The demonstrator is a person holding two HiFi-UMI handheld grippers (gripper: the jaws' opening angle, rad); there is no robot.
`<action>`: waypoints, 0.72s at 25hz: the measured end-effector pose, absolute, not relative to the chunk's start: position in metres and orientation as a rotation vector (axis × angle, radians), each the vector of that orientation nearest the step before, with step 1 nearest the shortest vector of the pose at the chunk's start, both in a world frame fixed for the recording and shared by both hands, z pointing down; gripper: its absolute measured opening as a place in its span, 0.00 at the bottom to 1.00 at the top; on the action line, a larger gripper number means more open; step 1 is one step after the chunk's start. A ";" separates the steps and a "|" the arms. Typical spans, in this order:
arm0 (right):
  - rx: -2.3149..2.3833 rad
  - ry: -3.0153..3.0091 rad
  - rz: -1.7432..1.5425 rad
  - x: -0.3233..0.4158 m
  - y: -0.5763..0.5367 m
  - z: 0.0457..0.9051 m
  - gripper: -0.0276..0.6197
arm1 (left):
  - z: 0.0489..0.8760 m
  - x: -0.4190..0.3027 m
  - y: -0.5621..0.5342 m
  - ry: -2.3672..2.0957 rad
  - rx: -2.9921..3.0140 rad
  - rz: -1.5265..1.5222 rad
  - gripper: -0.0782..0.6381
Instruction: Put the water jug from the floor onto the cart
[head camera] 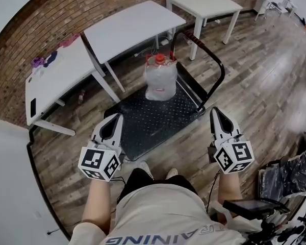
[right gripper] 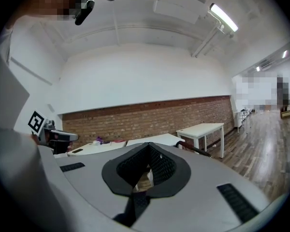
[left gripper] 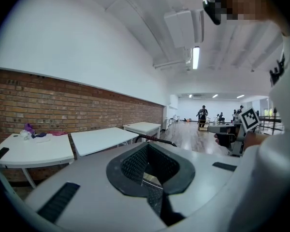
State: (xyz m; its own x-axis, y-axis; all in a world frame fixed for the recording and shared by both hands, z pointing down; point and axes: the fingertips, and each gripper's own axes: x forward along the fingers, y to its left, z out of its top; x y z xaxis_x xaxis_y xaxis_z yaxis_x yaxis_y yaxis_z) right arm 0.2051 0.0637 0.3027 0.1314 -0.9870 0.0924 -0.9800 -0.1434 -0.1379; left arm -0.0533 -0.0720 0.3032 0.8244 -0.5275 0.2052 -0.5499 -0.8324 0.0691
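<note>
In the head view a clear water jug (head camera: 160, 79) with a red cap stands upright at the far end of the black cart deck (head camera: 143, 124), just in front of the cart's handle (head camera: 217, 65). My left gripper (head camera: 116, 118) hovers over the deck's near left corner, jaws together and empty. On the other side, my right gripper (head camera: 214, 111) is held beside the cart's near right corner, also shut with nothing in it. Both are well short of the jug. Each gripper view looks level over closed jaws (left gripper: 147, 148) (right gripper: 146, 147); the jug does not show there.
Three white tables (head camera: 127, 27) (head camera: 204, 1) (head camera: 53, 80) stand along a brick wall (head camera: 92, 4) behind the cart. Small items and a dark phone (head camera: 32, 107) lie on the left table. Dark equipment (head camera: 290, 172) sits at my right. People stand far off (left gripper: 202, 116).
</note>
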 end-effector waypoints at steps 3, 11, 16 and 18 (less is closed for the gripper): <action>-2.355 2.054 -0.196 0.200 0.070 0.293 0.05 | 0.299 -0.053 -0.067 -0.839 2.892 0.249 0.11; -2.452 2.131 -0.009 0.182 0.062 0.265 0.05 | 0.289 -0.081 -0.069 -0.818 2.945 0.238 0.11; -2.435 2.209 -0.010 0.145 0.042 0.261 0.05 | 0.287 -0.111 -0.087 -0.844 2.919 0.185 0.11; -2.449 2.225 -0.016 0.138 0.038 0.261 0.05 | 0.290 -0.116 -0.089 -0.829 2.915 0.176 0.11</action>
State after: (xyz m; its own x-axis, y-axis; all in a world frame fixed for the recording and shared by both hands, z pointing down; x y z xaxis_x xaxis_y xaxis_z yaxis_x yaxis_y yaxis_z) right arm 0.1379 0.0381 0.2613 0.1018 -0.9877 0.1187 -0.9893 -0.0880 0.1165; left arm -0.1157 -0.0887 0.2896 0.8445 -0.5169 0.1399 -0.5291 -0.8457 0.0696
